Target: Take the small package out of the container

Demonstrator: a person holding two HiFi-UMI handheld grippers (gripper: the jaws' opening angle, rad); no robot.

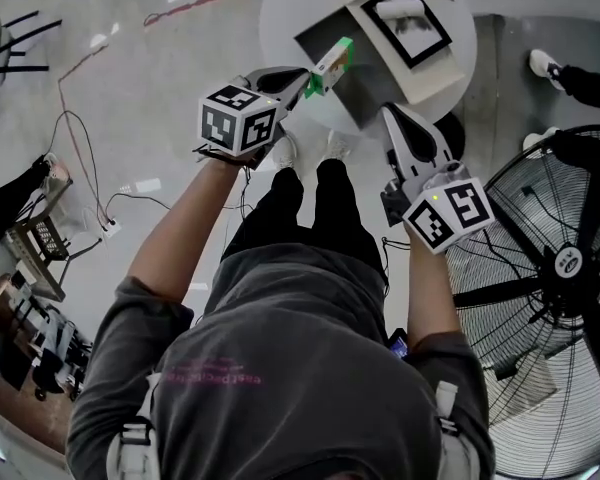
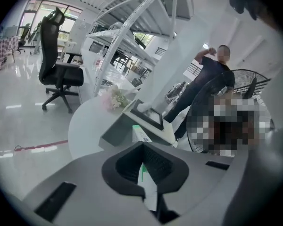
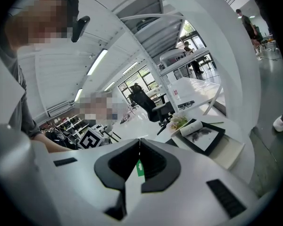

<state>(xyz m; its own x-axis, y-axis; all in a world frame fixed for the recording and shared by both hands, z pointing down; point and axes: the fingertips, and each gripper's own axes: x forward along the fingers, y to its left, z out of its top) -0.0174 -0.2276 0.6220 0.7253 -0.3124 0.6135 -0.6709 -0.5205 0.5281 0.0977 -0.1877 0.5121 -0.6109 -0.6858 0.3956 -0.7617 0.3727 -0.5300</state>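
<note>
The small white-and-green package (image 1: 332,63) is clamped at one end in my left gripper (image 1: 310,82), which is shut on it. The package is held in the air just beside the grey open container (image 1: 320,33) on the round white table (image 1: 280,13). In the left gripper view the package (image 2: 148,185) runs up between the pads of the left gripper (image 2: 144,173), and the container (image 2: 114,133) lies beyond. My right gripper (image 1: 397,116) hovers to the right near the table's edge, jaws together and empty. In its own view the right gripper (image 3: 139,150) shows only a green sliver in the slit.
A black-framed picture (image 1: 410,23) lies on a pale tray to the right of the container. A large floor fan (image 1: 560,258) stands close on the right. Cables (image 1: 90,168) trail over the floor at left. A person (image 2: 212,79) stands beyond the table, and an office chair (image 2: 59,74) sits far left.
</note>
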